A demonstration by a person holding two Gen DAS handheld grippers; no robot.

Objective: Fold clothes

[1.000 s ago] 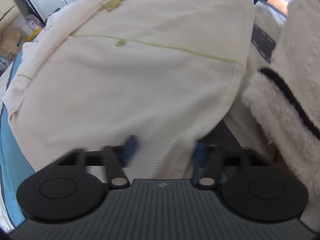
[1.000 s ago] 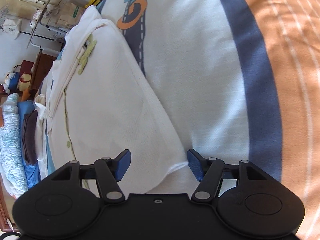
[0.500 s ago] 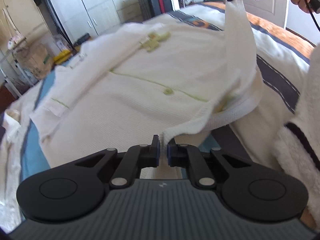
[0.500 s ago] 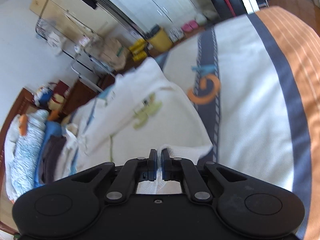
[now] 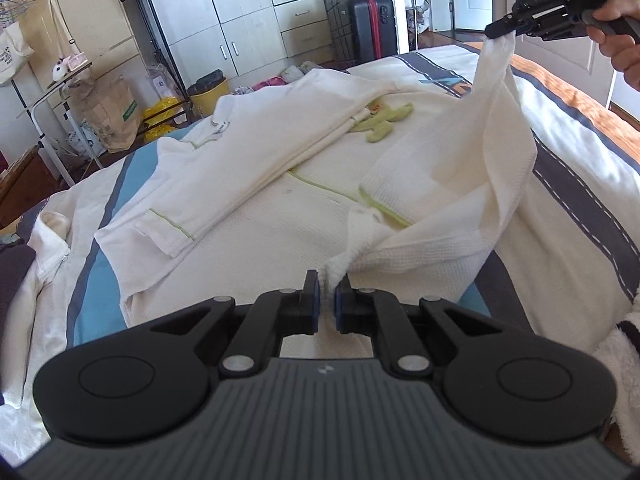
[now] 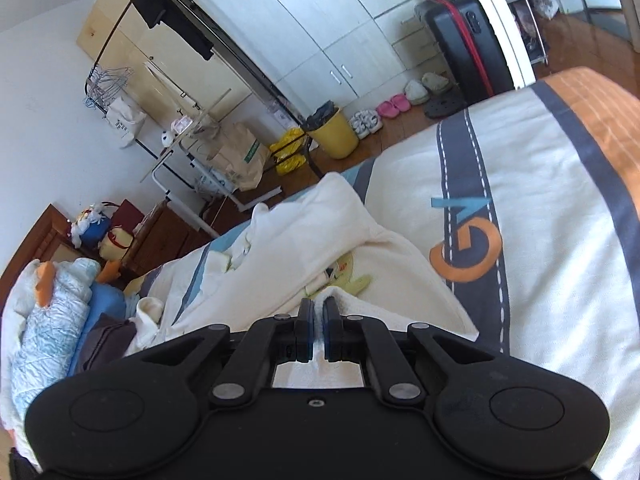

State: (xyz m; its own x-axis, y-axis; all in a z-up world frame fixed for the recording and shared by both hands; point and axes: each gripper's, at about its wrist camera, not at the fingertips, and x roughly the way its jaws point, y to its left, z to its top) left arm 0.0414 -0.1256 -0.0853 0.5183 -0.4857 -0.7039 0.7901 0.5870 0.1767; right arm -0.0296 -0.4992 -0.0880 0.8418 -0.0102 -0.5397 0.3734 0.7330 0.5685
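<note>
The left gripper (image 5: 328, 294) pinches 1 hem corner of the white waffle-knit robe with green piping (image 5: 280, 216); the right gripper (image 6: 316, 330) clamps another corner, raised above it. The robe's remainder lies spread on the striped white, grey and orange bedspread (image 6: 540, 208).

Black left claw (image 5: 327, 294), blue pads, silver screws, ribbed grey housing, fluffy white sleeve (image 5: 624, 360)

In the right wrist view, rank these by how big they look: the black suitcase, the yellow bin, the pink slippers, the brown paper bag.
Largest to smallest as they appear:
1. black suitcase
2. brown paper bag and yellow bin: too alike to rank
3. pink slippers
Fisheye distortion makes apparent size only a rough guide.
</note>
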